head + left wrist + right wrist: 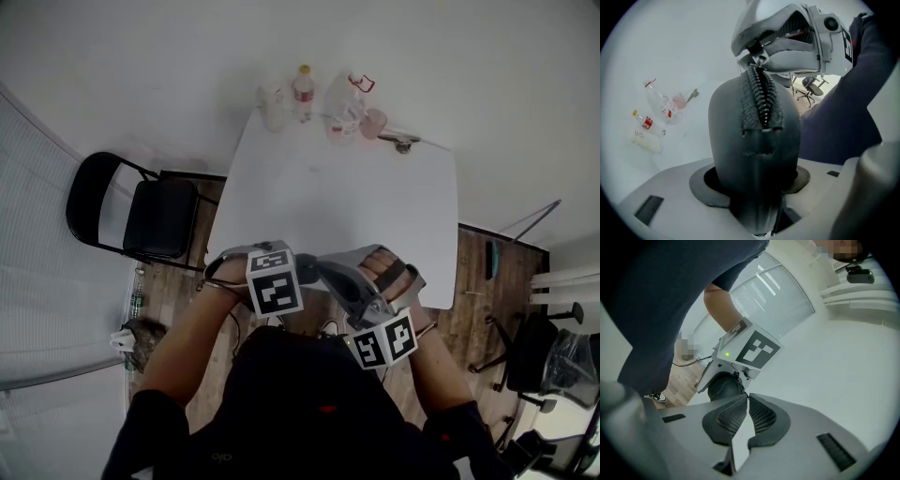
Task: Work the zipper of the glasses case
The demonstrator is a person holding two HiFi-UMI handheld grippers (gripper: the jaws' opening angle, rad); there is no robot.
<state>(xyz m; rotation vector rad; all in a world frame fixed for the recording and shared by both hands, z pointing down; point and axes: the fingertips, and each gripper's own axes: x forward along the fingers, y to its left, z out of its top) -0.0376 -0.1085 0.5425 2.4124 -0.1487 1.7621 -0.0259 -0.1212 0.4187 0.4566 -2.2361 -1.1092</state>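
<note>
Two hand-held grippers share this job, and both are engaged. My left hand-held gripper (754, 185) is clamped around the lower end of the grey glasses case (754, 140), holding it in the air just off the near edge of the white table (347, 187), close to my body. My right hand-held gripper (746, 398) has its jaws pressed together on what I take to be the zipper pull (758, 59) at the case's upper end. The zipper (761, 101) runs from there down the ridge of the case to a stop partway along; I cannot tell whether its teeth are meshed. I judge the step in hand to be drawing the slider along the track. To do it well I would pull in line with the teeth, not sideways. The left clamp should hold firm so the case cannot twist, and I would follow the curved end by rolling the right wrist, not tugging harder.
</note>
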